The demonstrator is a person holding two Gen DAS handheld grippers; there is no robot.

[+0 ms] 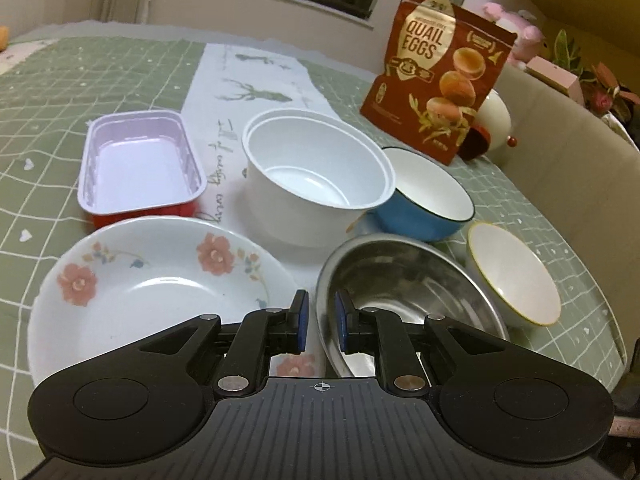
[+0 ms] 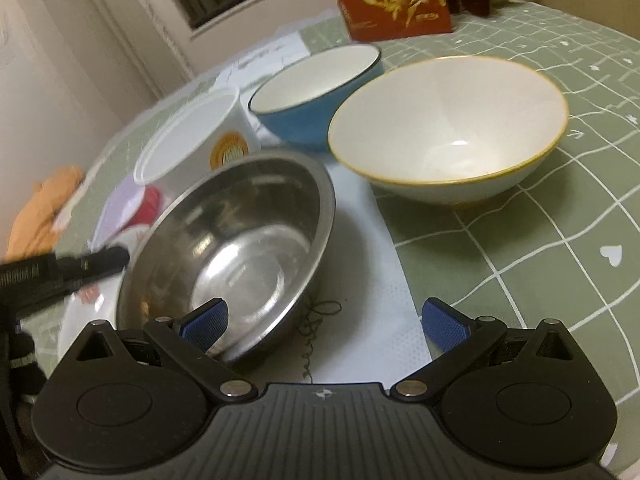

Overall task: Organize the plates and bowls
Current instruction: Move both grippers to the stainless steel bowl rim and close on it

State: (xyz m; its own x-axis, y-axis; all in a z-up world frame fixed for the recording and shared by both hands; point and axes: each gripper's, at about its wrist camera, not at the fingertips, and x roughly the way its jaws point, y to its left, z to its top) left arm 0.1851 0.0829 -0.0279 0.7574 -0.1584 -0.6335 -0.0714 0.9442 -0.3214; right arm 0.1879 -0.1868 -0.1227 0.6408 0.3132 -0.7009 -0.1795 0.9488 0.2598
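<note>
My left gripper [image 1: 321, 322] is shut on the near left rim of a steel bowl [image 1: 404, 292], which tilts, one pad inside and one outside. A floral plate [image 1: 152, 280] lies under and left of it. Behind stand nested white tubs [image 1: 316, 172], a blue bowl [image 1: 428, 196] and a white gold-rimmed bowl [image 1: 516, 272]. My right gripper [image 2: 324, 320] is open, its left finger over the steel bowl [image 2: 240, 240], the right one over the paper mat. The gold-rimmed bowl [image 2: 448, 120], blue bowl [image 2: 316, 92] and white tub [image 2: 192, 140] lie beyond.
A pink-lined red tray [image 1: 140, 164] stands at the left. A quail eggs bag [image 1: 436, 76] stands at the back right with a round white object behind it. A green checked cloth [image 1: 60, 92] and a paper mat [image 2: 372, 280] cover the table. The table edge curves at right.
</note>
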